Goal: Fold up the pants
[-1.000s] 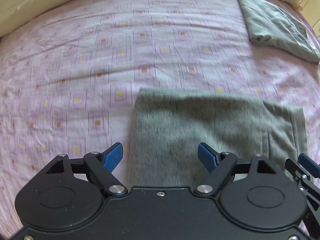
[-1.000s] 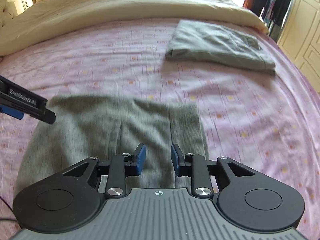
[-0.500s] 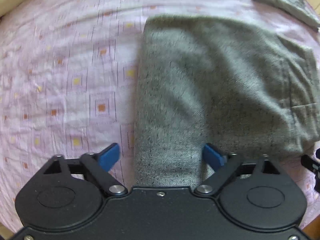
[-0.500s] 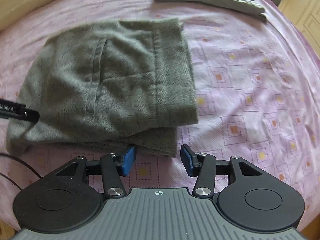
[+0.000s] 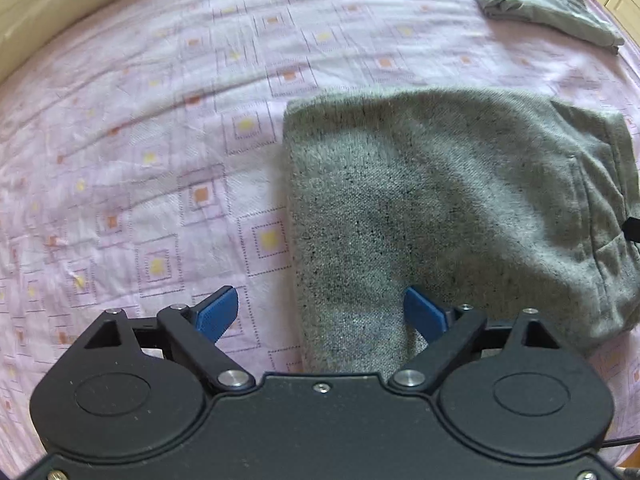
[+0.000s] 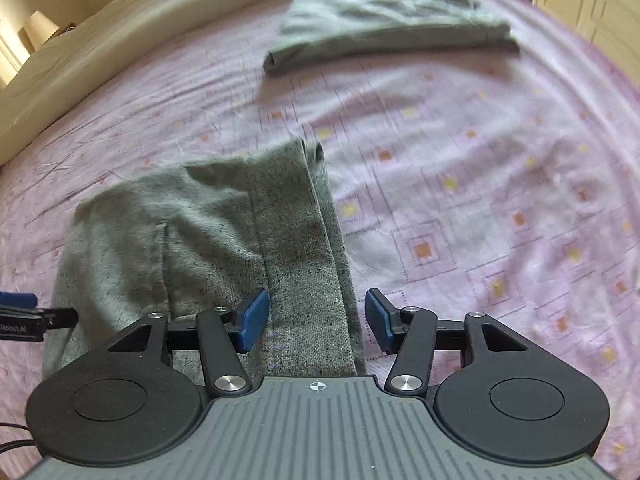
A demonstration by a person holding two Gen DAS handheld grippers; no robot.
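Folded grey knit pants point(image 5: 440, 208) lie on the pink patterned bedsheet point(image 5: 160, 140). My left gripper point(image 5: 320, 314) is open, its blue fingers straddling the near left corner of the pants. In the right wrist view the pants point(image 6: 200, 232) show their waistband along the right edge. My right gripper point(image 6: 316, 320) is open, its fingers on either side of the near right edge of the pants. The left gripper's tip point(image 6: 24, 316) shows at the left edge of the right wrist view.
A second folded grey garment point(image 6: 384, 24) lies farther back on the bed, also in the left wrist view point(image 5: 544, 4). A cream duvet point(image 6: 120, 40) runs along the back. Wardrobe doors point(image 6: 592, 12) stand at the right.
Both grippers have dropped low onto the near edge of the pants. The right jaws have widened and now straddle the waistband edge. The left stayed open.
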